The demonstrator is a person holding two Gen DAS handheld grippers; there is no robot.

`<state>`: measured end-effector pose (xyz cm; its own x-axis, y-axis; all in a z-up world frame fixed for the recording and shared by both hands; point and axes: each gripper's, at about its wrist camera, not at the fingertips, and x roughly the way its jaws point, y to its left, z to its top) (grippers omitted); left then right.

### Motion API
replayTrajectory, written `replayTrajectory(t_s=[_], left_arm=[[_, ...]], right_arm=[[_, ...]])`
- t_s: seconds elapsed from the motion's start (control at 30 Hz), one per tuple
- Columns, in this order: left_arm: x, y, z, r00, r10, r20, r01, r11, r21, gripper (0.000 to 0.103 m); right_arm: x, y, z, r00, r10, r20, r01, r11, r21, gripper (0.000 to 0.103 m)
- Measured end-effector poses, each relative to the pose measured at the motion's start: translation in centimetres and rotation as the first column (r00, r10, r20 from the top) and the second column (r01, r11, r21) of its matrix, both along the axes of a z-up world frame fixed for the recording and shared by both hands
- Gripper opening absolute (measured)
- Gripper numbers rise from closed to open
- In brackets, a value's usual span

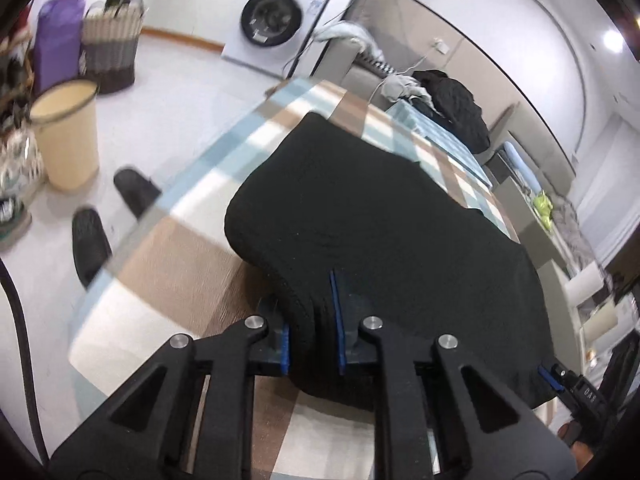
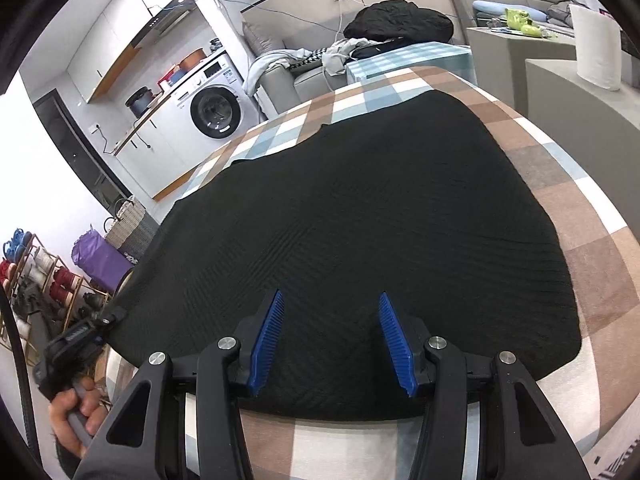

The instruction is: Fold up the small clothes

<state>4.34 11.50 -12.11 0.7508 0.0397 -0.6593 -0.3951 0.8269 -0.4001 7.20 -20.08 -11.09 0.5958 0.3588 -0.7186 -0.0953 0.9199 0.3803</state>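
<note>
Black knit garment [image 2: 352,240] spread flat across checked tabletop [image 2: 592,264], near edge towards both cameras. Left hand-held gripper [image 1: 312,320] pressed together on a bunched fold of the garment's near-left hem, blue pads biting the cloth; likely pinched there to lift that corner for a fold. Seen also at lower left of right wrist view, at the cloth's edge, hand [image 2: 74,420] on its grip. Right hand-held gripper [image 2: 332,344] spread, pads apart over the near hem, nothing pinched; cloth lying between and beneath the fingers, contact not clear. Probably poised to take the matching corner, so both ends rise evenly. Fold not yet begun, judging by flat lay.
</note>
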Motion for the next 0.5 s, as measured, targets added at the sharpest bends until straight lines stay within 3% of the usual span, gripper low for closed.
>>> replayTrajectory(t_s=[0.17, 0.3, 0.37, 0.47, 0.5], left_arm=[[2.2, -3.2, 4.2, 0.992, -0.113, 0.052, 0.104, 0.983, 0.15, 0.011], [5.1, -8.5, 8.0, 0.949, -0.296, 0.105, 0.263, 0.931, 0.253, 0.008], [6.7, -12.2, 9.5, 0.902, -0.414, 0.125, 0.367, 0.886, 0.285, 0.007], [8.5, -18.5, 10.6, 0.802, -0.581, 0.137, 0.524, 0.795, 0.305, 0.007], [9.1, -20.9, 10.3, 0.759, -0.64, 0.123, 0.586, 0.753, 0.299, 0.007]], right_arm=[[0.1, -0.9, -0.2, 1.0, -0.018, -0.013, 0.018, 1.0, 0.012, 0.051], [0.1, -1.7, 0.1, 1.0, -0.025, -0.011, 0.026, 1.0, 0.018, 0.053], [0.1, -2.3, 0.3, 0.999, -0.04, -0.007, 0.041, 0.999, 0.022, 0.054], [0.0, -3.5, 0.6, 0.998, -0.064, 0.002, 0.064, 0.998, 0.024, 0.054], [0.0, -4.0, 0.7, 0.997, -0.078, 0.004, 0.078, 0.997, 0.025, 0.054]])
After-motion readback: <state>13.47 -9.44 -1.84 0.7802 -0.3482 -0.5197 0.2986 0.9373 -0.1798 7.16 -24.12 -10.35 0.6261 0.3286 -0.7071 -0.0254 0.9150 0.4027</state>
